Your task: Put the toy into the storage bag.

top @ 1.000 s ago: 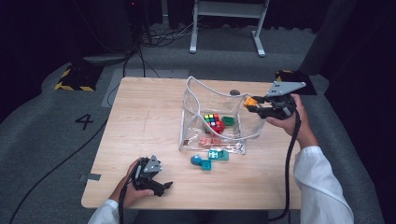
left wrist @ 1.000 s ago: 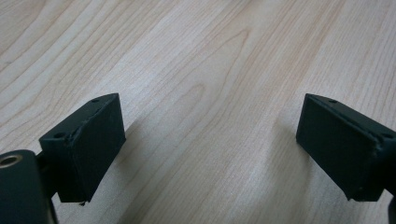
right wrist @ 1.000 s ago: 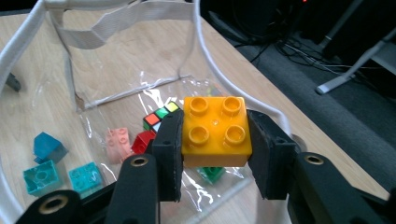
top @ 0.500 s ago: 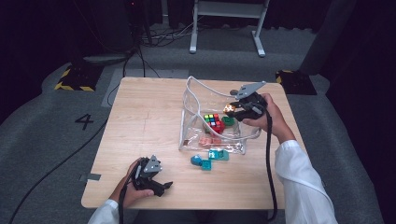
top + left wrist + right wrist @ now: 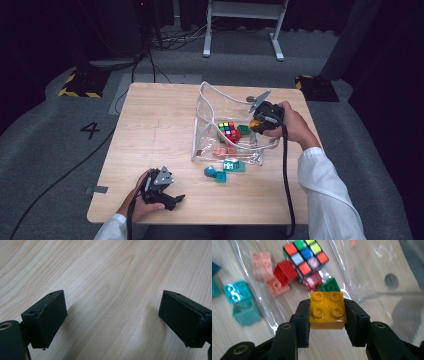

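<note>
Pale wooden table (image 5: pixel 155 130) stands on grey carpet (image 5: pixel 60 150) in a dark room.

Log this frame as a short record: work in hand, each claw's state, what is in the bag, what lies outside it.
work: putting toy blocks into a clear plastic bag
right claw: shut on a yellow block, over the bag
left claw: open, holding nothing, low over the bare wooden table
in bag: puzzle cube, green block, red and pink blocks
outside bag: teal blocks on the table just in front of the bag
</note>
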`<state>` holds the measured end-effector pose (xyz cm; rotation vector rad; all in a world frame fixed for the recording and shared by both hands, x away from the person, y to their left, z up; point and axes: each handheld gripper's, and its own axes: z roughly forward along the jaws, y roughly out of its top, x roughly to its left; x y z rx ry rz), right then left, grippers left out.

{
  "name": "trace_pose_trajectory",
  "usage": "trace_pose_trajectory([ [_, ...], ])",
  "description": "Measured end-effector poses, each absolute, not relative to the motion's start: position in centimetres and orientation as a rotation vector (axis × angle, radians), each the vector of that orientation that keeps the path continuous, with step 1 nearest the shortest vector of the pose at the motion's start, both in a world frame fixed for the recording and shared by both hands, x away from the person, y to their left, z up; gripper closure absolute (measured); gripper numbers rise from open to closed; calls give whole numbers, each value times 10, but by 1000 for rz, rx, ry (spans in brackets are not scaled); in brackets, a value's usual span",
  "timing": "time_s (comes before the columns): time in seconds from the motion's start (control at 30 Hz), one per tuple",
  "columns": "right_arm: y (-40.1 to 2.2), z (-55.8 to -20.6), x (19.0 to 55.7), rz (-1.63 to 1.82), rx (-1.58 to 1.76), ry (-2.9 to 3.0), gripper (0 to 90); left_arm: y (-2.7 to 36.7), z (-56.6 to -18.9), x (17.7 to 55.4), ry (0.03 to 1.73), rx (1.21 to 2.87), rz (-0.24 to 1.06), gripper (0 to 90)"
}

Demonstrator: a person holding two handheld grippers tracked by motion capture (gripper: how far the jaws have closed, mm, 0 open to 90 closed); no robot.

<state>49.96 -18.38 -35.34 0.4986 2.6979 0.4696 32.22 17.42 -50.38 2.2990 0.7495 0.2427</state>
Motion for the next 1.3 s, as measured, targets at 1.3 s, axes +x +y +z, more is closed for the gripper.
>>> trace_pose_trajectory([
  [1.3, -286, -324, 399, 1200, 766, 2257, 275, 174, -504, 322, 750, 2299, 242, 81],
])
